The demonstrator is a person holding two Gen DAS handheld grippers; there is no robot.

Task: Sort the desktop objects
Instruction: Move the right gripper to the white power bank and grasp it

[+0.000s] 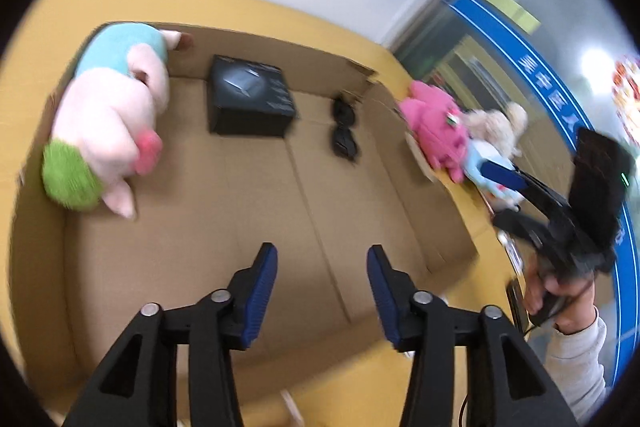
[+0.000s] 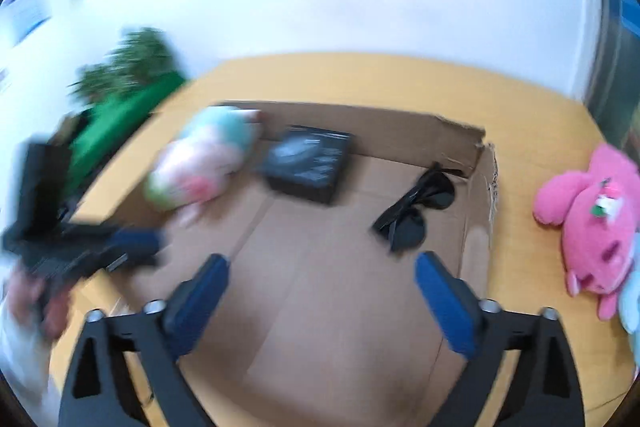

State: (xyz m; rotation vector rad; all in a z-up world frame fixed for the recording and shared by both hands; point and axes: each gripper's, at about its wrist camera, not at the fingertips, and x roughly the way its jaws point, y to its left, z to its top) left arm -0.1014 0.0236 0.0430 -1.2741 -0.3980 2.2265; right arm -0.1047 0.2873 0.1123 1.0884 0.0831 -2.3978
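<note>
A shallow cardboard box (image 1: 440, 235) (image 2: 478, 227) lies on a yellow table (image 1: 400, 379) (image 2: 400, 79). Inside it are a pink pig plush with green and blue parts (image 1: 108, 119) (image 2: 200, 163), a black box (image 1: 248, 99) (image 2: 310, 161) and black sunglasses (image 1: 344, 131) (image 2: 416, 211). Outside, at the right, lie a pink plush (image 1: 438, 131) (image 2: 592, 223), a beige plush (image 1: 496, 127) and a light blue plush (image 1: 484, 163). My left gripper (image 1: 322, 283) is open and empty over the box floor. My right gripper (image 2: 322, 291) is open and empty over the box; in the left wrist view (image 1: 500, 177) it reaches among the plushes.
A green plant and green object (image 2: 124, 99) stand at the table's left. A white wall rises behind the table. Glass and a blue band (image 1: 520, 47) show at the right. The right wrist view is motion-blurred.
</note>
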